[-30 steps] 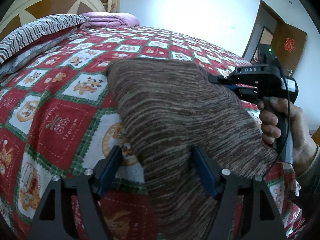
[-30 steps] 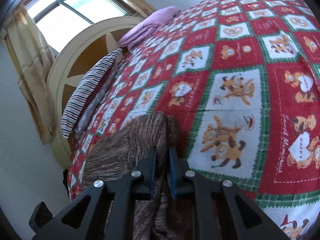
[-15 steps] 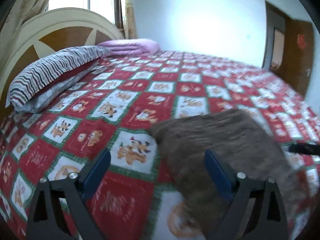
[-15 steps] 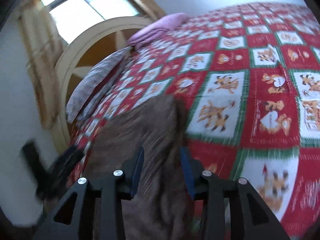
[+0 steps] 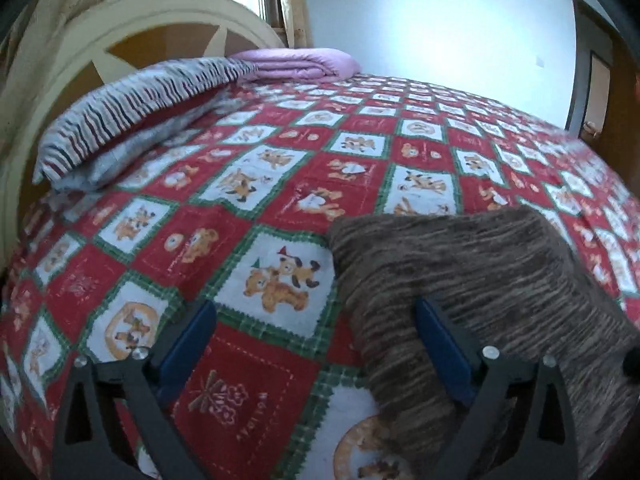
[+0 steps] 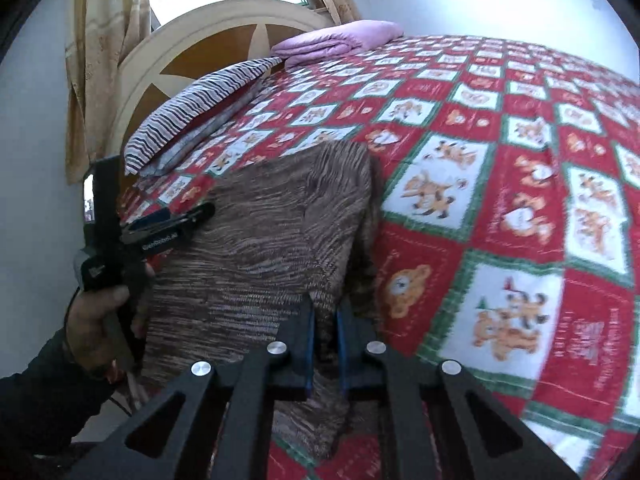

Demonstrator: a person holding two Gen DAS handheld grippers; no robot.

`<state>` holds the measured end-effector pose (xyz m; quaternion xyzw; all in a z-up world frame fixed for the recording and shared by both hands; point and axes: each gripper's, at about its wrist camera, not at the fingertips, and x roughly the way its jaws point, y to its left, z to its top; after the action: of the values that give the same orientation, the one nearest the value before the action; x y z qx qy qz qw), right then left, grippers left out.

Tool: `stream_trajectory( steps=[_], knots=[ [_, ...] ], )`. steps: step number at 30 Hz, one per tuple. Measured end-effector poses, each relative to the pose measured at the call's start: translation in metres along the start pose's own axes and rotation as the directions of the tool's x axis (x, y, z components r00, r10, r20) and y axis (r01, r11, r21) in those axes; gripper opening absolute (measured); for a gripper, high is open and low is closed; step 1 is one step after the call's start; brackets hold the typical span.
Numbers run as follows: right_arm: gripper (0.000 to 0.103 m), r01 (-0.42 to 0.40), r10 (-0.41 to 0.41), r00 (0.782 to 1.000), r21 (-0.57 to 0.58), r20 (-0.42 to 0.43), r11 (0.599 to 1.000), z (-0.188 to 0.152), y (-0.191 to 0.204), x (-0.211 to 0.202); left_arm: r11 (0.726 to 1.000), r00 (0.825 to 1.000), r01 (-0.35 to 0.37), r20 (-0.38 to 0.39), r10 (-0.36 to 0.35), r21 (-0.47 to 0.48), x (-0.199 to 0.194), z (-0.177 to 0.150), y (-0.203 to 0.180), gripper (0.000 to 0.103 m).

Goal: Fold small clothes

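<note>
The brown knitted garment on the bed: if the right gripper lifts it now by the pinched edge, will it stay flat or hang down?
The brown knitted garment would probably hang limp: it already drapes in soft folds over the bedspread. It looks thick, so likely somewhat heavy for its size. The right gripper pinches only one edge; its ribbed knit probably grips the pads well.

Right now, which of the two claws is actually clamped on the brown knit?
The right claw: its blue pads pinch a fold of the brown knit. The left claw is wide open, gripping nothing.
</note>
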<state>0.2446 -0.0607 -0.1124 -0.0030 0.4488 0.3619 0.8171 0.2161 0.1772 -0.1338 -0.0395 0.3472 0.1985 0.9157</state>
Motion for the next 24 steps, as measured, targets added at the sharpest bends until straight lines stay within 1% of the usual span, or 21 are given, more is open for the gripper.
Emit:
stream_trajectory(
  steps=[1, 2, 3, 4, 6, 7, 9, 10, 11, 12, 13, 14, 15, 16, 17, 18, 19, 20, 21, 22, 24],
  knots=[
    [0.008, 0.004, -0.004, 1.0, 0.004, -0.027, 1.0, -0.002, -0.003, 0.008, 1.0, 1.0, -0.012, 0.013, 0.012, 0.01, 0.001, -0.002, -0.002, 0.103],
    [0.008, 0.015, -0.014, 0.997, 0.008, -0.079, 1.0, -0.006, -0.009, 0.023, 1.0, 1.0, -0.004, 0.013, 0.004, 0.015, 0.002, -0.003, -0.002, 0.103],
    [0.008, 0.017, -0.016, 0.996, 0.015, -0.085, 1.0, -0.007, -0.011, 0.029, 1.0, 1.0, -0.001, 0.013, 0.001, 0.004, -0.001, -0.003, 0.001, 0.103],
    [0.009, -0.015, 0.017, 0.998, 0.048, -0.053, 0.999, -0.009, -0.018, 0.03, 1.0, 1.0, 0.003, 0.018, -0.003, -0.001, -0.006, -0.003, 0.004, 0.103],
    [0.011, -0.055, 0.06, 0.997, 0.103, -0.044, 0.993, -0.009, -0.025, 0.027, 1.0, 0.999, 0.005, 0.049, -0.005, 0.006, -0.024, -0.005, 0.008, 0.103],
    [0.013, -0.045, 0.05, 0.998, 0.104, -0.039, 0.994, -0.01, -0.024, 0.023, 1.0, 0.998, 0.006, 0.063, -0.007, 0.016, -0.034, -0.008, 0.009, 0.103],
    [0.023, 0.018, -0.016, 1.0, 0.068, -0.024, 0.998, -0.012, -0.015, 0.014, 0.998, 0.996, 0.052, 0.067, -0.054, 0.032, -0.051, -0.02, 0.008, 0.103],
    [0.023, 0.044, -0.044, 0.999, 0.032, -0.004, 0.998, -0.014, -0.006, 0.005, 0.996, 0.994, 0.079, 0.065, -0.083, 0.049, -0.056, -0.028, 0.005, 0.103],
    [0.023, 0.039, -0.039, 0.999, 0.002, 0.012, 0.999, -0.016, 0.003, -0.002, 0.994, 0.994, 0.08, 0.071, -0.086, 0.077, -0.062, -0.037, 0.0, 0.103],
    [0.024, 0.028, -0.028, 0.999, -0.017, 0.018, 0.999, -0.021, 0.011, -0.008, 0.993, 0.994, 0.066, 0.082, -0.074, 0.102, -0.065, -0.045, -0.004, 0.103],
    [0.025, 0.037, -0.036, 0.999, -0.029, 0.014, 0.999, -0.024, 0.016, -0.011, 0.992, 0.993, 0.063, 0.092, -0.073, 0.11, -0.066, -0.047, -0.006, 0.103],
    [0.029, 0.066, -0.066, 0.998, -0.037, -0.001, 0.997, -0.03, 0.02, -0.012, 0.991, 0.991, 0.063, 0.108, -0.076, 0.117, -0.067, -0.05, -0.007, 0.103],
    [0.031, 0.085, -0.086, 0.996, -0.035, -0.022, 0.996, -0.036, 0.021, -0.012, 0.991, 0.992, 0.059, 0.108, -0.072, 0.117, -0.066, -0.05, -0.008, 0.103],
    [0.031, 0.087, -0.088, 0.995, -0.023, -0.045, 0.996, -0.042, 0.02, -0.011, 0.992, 0.992, 0.061, 0.103, -0.072, 0.11, -0.064, -0.048, -0.007, 0.103],
    [0.031, 0.07, -0.07, 0.995, -0.003, -0.067, 0.998, -0.05, 0.017, -0.009, 0.993, 0.992, 0.072, 0.097, -0.081, 0.093, -0.062, -0.046, -0.005, 0.103],
    [0.031, 0.066, -0.066, 0.995, -0.004, -0.068, 0.998, -0.057, 0.016, -0.009, 0.993, 0.992, 0.075, 0.09, -0.082, 0.086, -0.06, -0.043, -0.006, 0.103],
    [0.03, 0.075, -0.075, 0.996, -0.009, -0.056, 0.997, -0.059, 0.015, -0.011, 0.994, 0.993, 0.073, 0.086, -0.081, 0.086, -0.06, -0.044, -0.006, 0.103],
    [0.013, 0.078, -0.078, 0.996, 0.0, -0.048, 0.997, -0.06, 0.013, -0.013, 0.993, 0.993, 0.073, 0.081, -0.08, 0.089, -0.06, -0.043, -0.007, 0.103],
    [0.006, 0.071, -0.07, 0.997, 0.023, -0.04, 0.997, -0.059, 0.008, -0.016, 0.994, 0.994, 0.069, 0.083, -0.076, 0.09, -0.062, -0.043, -0.008, 0.103],
    [0.006, 0.064, -0.063, 0.998, 0.047, -0.019, 0.997, -0.057, 0.003, -0.022, 0.994, 0.994, 0.065, 0.086, -0.073, 0.091, -0.064, -0.042, -0.008, 0.103],
    [0.006, 0.087, -0.087, 0.996, 0.049, -0.001, 0.995, -0.053, 0.0, -0.028, 0.994, 0.993, 0.068, 0.093, -0.076, 0.086, -0.07, -0.045, -0.008, 0.103]
  ],
)
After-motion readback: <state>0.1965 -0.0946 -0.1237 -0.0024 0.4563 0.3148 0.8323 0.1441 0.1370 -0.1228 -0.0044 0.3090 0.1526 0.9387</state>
